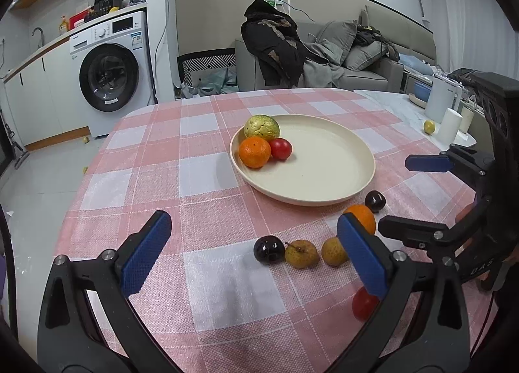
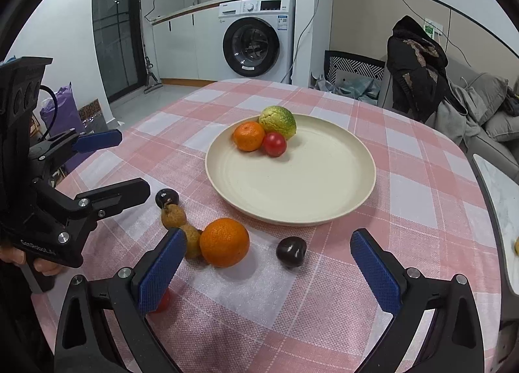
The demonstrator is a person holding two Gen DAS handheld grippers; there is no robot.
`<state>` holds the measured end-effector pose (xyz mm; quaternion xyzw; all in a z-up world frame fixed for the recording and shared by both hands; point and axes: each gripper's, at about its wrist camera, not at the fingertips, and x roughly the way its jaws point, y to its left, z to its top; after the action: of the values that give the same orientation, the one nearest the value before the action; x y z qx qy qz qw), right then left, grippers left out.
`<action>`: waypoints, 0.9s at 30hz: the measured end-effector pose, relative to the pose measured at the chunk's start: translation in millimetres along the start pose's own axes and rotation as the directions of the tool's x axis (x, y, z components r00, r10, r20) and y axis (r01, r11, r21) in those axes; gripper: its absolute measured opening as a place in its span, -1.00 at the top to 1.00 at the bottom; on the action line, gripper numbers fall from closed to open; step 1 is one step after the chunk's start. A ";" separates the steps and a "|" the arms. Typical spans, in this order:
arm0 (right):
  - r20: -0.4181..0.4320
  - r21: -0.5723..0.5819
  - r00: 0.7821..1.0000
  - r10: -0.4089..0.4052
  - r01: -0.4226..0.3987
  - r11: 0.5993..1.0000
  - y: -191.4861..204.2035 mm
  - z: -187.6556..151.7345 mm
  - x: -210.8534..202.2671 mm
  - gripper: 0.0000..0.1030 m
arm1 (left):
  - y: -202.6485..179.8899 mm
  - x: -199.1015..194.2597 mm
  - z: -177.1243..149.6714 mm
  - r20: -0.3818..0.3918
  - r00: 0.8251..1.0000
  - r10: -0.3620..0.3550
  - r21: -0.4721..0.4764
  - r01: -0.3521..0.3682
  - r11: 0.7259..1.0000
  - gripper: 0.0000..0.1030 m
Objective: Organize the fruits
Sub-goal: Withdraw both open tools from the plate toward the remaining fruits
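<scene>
My left gripper (image 1: 256, 253) and right gripper (image 2: 269, 270) both hang spread wide and empty, low in their frames. The cream plate (image 2: 311, 207) at centre holds an orange, a tomato and a green fruit (all touching). Loose orange (image 2: 224, 242) and dark plums lie just below it.

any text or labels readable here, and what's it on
"GenRobot.AI": white print on the body of the left gripper, as best it reads.
"DAS" or "BAS": part of a word on the body of the right gripper; the rest is cut off.
Washing machine: the brand, panel display and sticker are too small and blurred to read.
</scene>
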<state>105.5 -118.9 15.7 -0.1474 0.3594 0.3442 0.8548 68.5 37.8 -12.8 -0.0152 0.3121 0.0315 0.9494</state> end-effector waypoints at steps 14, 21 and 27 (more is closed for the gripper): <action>-0.069 0.047 0.994 -0.083 0.086 0.995 -28.8 -2.4 10.3 -1.00 | 3.6 29.0 -7.3 -0.127 0.992 -0.015 -0.020 0.012 1.000 -0.97; -0.101 0.056 0.990 -0.100 0.106 0.993 -35.1 -5.3 16.6 -1.00 | 18.1 40.9 -9.3 -0.168 0.986 -0.010 -0.086 -0.005 0.996 -0.97; -0.118 0.064 0.987 -0.112 0.120 0.991 -40.9 -7.6 18.4 -1.00 | 30.6 46.5 -9.5 -0.177 0.984 0.023 -0.113 -0.043 0.993 -0.97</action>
<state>139.3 -143.3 -2.6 -0.1568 0.4105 0.2720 0.8561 98.1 70.2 -48.3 -0.0682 0.3925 0.0639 0.9150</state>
